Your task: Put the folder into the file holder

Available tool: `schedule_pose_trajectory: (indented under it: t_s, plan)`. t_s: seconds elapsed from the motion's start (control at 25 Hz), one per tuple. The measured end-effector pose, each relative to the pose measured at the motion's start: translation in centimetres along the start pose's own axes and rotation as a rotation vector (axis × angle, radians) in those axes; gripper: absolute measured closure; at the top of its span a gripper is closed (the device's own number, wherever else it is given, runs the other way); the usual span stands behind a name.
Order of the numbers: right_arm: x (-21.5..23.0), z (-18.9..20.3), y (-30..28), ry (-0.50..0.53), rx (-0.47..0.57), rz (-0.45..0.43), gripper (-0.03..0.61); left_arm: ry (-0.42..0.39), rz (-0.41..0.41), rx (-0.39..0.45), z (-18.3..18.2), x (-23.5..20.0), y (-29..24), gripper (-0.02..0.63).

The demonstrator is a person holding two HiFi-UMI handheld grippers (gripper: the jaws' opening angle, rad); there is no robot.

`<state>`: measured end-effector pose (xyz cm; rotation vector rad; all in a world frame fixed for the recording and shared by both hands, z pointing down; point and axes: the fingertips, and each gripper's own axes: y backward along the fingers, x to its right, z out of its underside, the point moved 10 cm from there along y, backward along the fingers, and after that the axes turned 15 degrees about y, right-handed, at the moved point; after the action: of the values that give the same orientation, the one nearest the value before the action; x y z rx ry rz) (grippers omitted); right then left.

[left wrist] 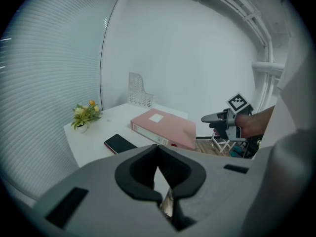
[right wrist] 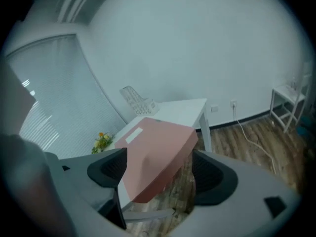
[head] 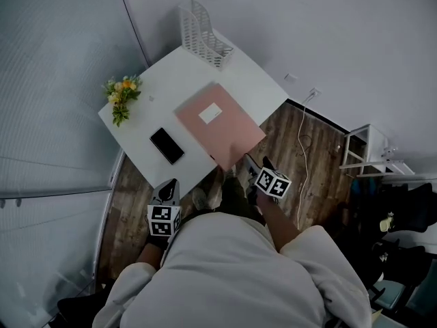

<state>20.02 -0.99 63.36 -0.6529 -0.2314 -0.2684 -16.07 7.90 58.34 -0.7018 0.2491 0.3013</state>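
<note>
Table point(head: 140, 130) holds folder point(head: 222, 130) diagonally, corner overhanging near edge.

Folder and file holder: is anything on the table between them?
Nothing. In the head view the table is bare between the pink folder and the file holder; the phone and flowers lie off to the left.

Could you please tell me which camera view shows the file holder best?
The head view: the file holder shows whole from above, at the far corner of the table. Both gripper views show it only small and far off, blurred in the right one.
</note>
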Motion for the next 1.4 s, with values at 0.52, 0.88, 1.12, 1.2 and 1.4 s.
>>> schedule_pose_trajectory:
  t_s: [0.52, 0.88, 1.12, 1.2, 1.4]
  plan:
    - [5.7, 6.0, -11.0, -0.744, -0.002, -0.257, 0.166, 0.024, -0.147, -0.046, -2.7, -1.2, -0.8, 0.606]
    - [6.0, 7.3, -14.1, -0.871, 0.058, -0.428, 0.18, -0.005, -0.15, -0.104, -3.1, -0.2, -2.6, 0.606]
    - [6.5, 7.8, -12.7, -0.86, 0.064, -0.433, 0.227, 0.012, -0.125, -0.085, -3.9, -0.2, -3.4, 0.606]
    - [7.3, 8.1, -11.6, -0.855, 0.061, -0.417, 0.23, 0.007, -0.114, -0.076, -4.2, 0.0, -3.5, 0.606]
    - [9.6, 9.1, -8.8, -0.843, 0.057, -0.403, 0.243, 0.013, -0.09, -0.07, -4.7, -0.4, -4.0, 0.606]
